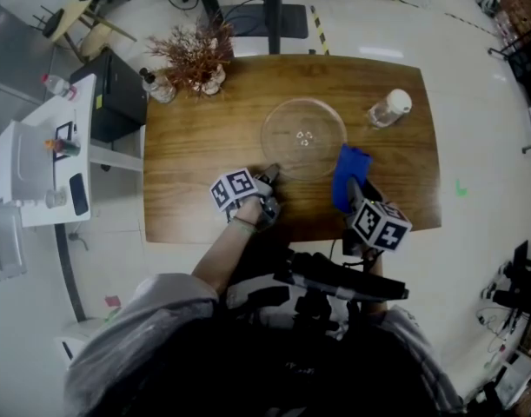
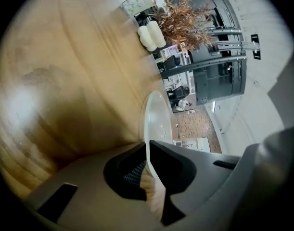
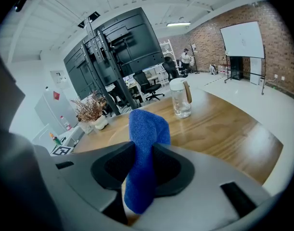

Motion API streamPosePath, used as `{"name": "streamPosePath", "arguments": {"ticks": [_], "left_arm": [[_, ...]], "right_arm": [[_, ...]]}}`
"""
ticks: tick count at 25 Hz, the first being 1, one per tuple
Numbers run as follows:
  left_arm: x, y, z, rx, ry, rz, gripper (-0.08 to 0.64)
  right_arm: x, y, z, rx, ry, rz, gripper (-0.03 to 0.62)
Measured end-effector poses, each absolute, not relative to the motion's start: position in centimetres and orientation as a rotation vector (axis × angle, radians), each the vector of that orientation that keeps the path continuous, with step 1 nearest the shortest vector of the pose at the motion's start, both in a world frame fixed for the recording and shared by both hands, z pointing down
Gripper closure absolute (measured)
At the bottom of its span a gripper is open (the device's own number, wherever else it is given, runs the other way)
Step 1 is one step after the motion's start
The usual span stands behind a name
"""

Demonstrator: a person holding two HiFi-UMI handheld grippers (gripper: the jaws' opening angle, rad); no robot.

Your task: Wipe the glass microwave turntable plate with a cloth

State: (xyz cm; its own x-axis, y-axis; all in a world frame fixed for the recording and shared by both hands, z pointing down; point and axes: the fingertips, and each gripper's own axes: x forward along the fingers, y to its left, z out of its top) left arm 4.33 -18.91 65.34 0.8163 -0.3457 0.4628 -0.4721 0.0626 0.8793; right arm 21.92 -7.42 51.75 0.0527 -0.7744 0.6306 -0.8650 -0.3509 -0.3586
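Note:
The clear glass turntable plate (image 1: pixel 303 135) lies flat in the middle of the wooden table (image 1: pixel 195 146). My left gripper (image 1: pixel 271 175) is shut on the plate's near-left rim; in the left gripper view the rim (image 2: pixel 154 124) runs edge-on between the jaws of that gripper (image 2: pixel 147 170). My right gripper (image 1: pixel 352 185) is shut on a blue cloth (image 1: pixel 348 174), which stands up just off the plate's right edge. In the right gripper view the cloth (image 3: pixel 146 153) rises from between the jaws of the gripper (image 3: pixel 144 177).
A clear bottle with a white cap (image 1: pixel 388 108) stands at the table's back right. A vase of dried branches (image 1: pixel 198 59) and a small glass jar (image 1: pixel 158 86) stand at the back left. A black box (image 1: pixel 116 94) and a white cart (image 1: pixel 39 163) sit left of the table.

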Motion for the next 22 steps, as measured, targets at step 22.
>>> {"name": "streamPosePath", "arguments": {"ticks": [22], "left_arm": [[-1.8,-10.3,66.1,1.398,-0.773,0.042,0.542]], "right_arm": [[17.5,-11.3,52.6,1.823,-1.983,0.960,0.466]]}}
